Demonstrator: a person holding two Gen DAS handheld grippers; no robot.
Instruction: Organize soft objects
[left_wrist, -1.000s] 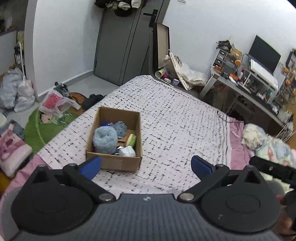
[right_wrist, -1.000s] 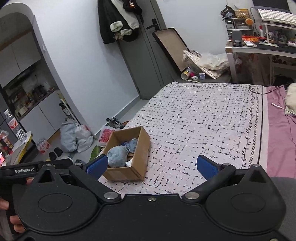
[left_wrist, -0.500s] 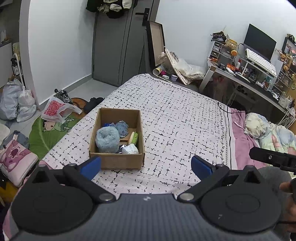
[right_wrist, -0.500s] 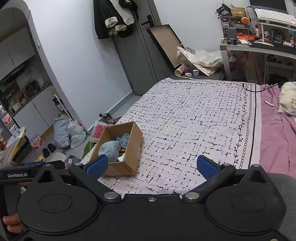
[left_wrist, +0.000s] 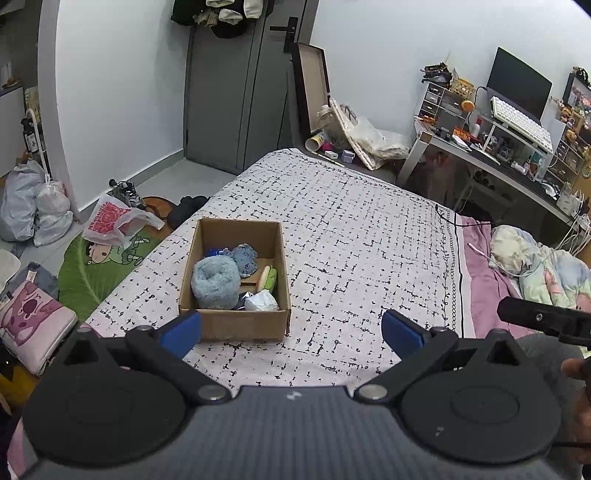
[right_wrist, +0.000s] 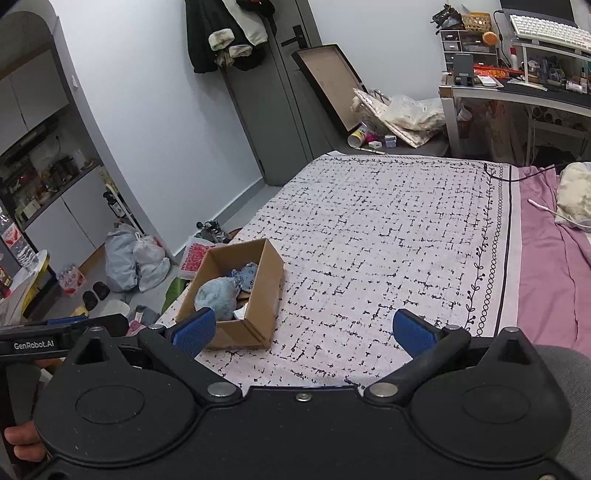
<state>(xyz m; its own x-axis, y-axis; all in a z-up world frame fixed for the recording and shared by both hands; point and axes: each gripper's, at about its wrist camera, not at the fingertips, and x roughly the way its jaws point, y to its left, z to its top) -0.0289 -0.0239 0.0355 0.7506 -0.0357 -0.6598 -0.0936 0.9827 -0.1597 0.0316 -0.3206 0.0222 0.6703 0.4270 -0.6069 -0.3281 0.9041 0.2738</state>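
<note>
Now nearer cardboard box (left_wrist: 236, 321), both grippers spread, empty

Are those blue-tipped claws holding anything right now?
No. Both the left gripper and right gripper are open and empty; the soft things all lie in the cardboard box on the bed.
</note>
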